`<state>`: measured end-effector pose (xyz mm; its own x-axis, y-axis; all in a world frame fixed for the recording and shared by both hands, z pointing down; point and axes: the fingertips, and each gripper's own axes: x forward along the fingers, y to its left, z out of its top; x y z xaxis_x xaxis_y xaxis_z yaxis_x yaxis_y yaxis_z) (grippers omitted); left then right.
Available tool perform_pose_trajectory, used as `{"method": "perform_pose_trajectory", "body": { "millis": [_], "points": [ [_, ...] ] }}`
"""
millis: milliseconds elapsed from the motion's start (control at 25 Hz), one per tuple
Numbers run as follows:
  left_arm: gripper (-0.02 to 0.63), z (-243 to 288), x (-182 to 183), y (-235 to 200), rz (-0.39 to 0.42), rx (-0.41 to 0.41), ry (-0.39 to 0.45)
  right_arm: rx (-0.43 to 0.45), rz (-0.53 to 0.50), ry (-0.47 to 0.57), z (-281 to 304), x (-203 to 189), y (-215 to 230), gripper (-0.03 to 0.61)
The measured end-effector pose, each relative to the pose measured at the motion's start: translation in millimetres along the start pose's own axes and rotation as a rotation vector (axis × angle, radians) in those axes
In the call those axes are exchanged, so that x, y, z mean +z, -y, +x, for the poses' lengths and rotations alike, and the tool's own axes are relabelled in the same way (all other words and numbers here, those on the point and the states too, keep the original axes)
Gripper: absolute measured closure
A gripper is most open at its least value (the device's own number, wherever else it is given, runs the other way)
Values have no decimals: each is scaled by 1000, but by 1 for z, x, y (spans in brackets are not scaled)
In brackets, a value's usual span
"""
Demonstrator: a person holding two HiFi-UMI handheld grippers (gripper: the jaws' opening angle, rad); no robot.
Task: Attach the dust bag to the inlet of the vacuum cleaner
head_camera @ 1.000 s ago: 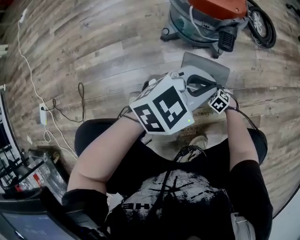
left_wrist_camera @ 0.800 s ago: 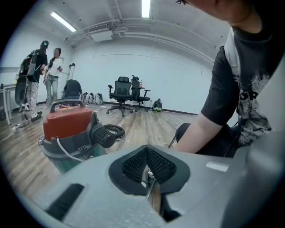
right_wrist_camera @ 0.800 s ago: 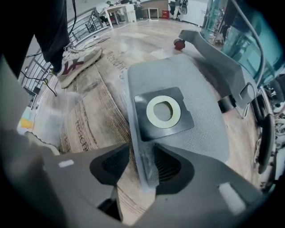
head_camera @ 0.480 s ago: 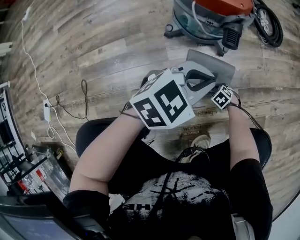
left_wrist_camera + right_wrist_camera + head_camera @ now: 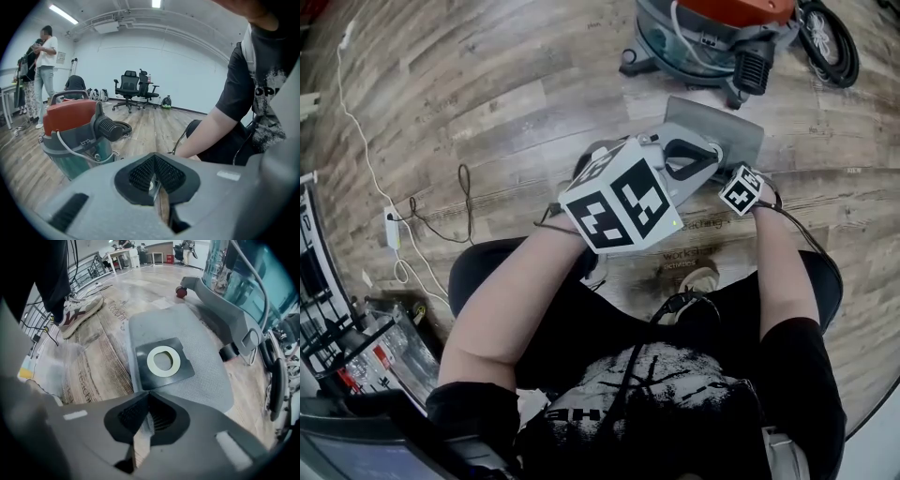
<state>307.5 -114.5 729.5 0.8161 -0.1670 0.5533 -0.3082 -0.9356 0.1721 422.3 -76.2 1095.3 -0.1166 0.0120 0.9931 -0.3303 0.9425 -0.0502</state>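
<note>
**Dust bag lying flat on the floor, right gripper pinching its near edge**

Dust bag (image 5: 201, 366) is lying flat on the wooden floor (image 5: 487, 112), with its black collar (image 5: 145, 378) and white ring (image 5: 151, 362) facing up. In the head view it is sitting right of centre in the upper half of the frame, just below the vacuum cleaner (image 5: 712, 42) and partly covered by the grippers.

The right gripper (image 5: 149, 393) is pointing down at the bag's near edge. Its jaws have just been closing and are now meeting there, with a sliver of grey fabric showing between the pads.

The left gripper (image 5: 153, 157) is filling the middle of the head view, its big marker cube (image 5: 623, 199) facing the camera. Its jaws are pressing together with nothing between them, and only floor is showing through the slit below them. In the left gripper view it is facing the vacuum cleaner, which is standing at the left of that frame.

A black hose (image 5: 834, 52) is coiling at the upper right corner of the head view. The person's shoe (image 5: 77, 310) is resting on the floor at the upper left of the right gripper view.
</note>
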Motion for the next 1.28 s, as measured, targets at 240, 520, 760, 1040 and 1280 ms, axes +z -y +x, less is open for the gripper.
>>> {"method": "perform_pose_trajectory", "body": {
  "millis": [240,520,760,1040,1280],
  "points": [
    [611,10,-10,0,2,-11,-36,24,-61,51,-46,17,7,576],
    [485,39,-59,16,84,-53,-240,-4,-114,162,-126,47,24,577],
    [425,75,-111,16,267,-2,-442,18,-138,254,-193,67,24,577],
    [422,94,-128,-14,352,123,-480,22,-195,325,-249,84,2,577],
    [423,96,-118,-29,321,163,-458,20,-209,324,-256,74,-9,577]
  ]
}}
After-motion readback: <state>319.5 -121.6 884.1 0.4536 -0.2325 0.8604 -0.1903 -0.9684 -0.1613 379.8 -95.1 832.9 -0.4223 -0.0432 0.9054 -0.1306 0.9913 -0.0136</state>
